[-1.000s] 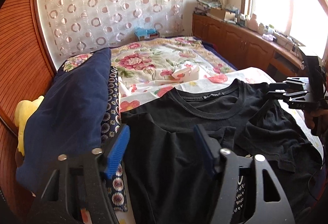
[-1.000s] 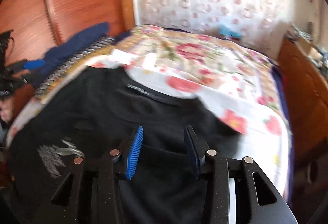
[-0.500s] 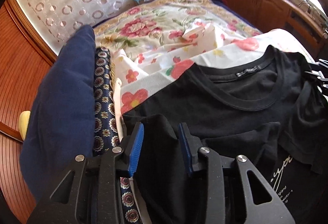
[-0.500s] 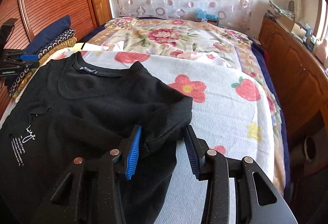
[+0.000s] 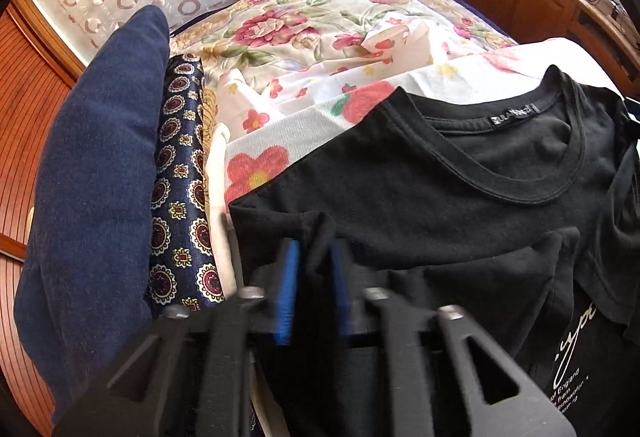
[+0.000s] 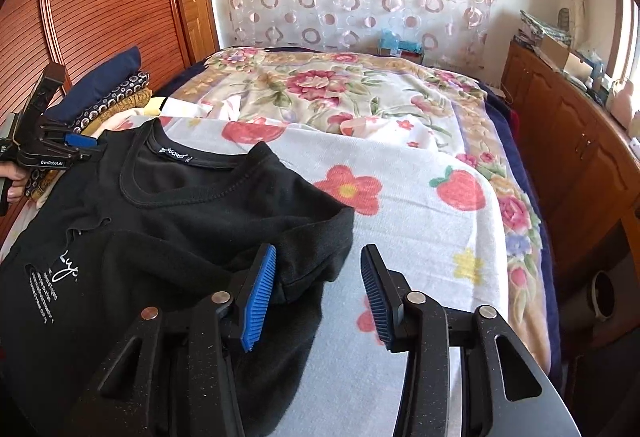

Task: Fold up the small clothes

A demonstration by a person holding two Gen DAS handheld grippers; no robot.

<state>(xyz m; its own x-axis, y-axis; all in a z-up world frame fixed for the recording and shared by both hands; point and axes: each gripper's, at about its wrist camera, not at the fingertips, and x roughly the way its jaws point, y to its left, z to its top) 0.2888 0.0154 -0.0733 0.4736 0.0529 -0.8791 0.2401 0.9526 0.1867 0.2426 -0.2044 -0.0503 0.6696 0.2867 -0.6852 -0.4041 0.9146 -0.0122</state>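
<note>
Your left gripper [image 5: 314,277] is closing on a fold of the black T-shirt [image 5: 440,197], which is lying on the bed's flowered towel [image 6: 420,237]. Your right gripper [image 6: 318,295] is opening around the shirt's right sleeve [image 6: 316,249] without pinching it.

Left gripper [image 5: 314,287]: matte black plastic frame, speckled finish, triangular cut-outs in each arm. Round silver screw heads at the pivots behind the blue ribbed pads [image 5: 287,293]. White "GenRobot.AI" lettering on its side, seen from the right wrist view. Right gripper [image 6: 318,295]: same black build, copper-toned and silver screws [image 6: 221,297], blue ridged pads [image 6: 259,303] on the inner faces.
</note>
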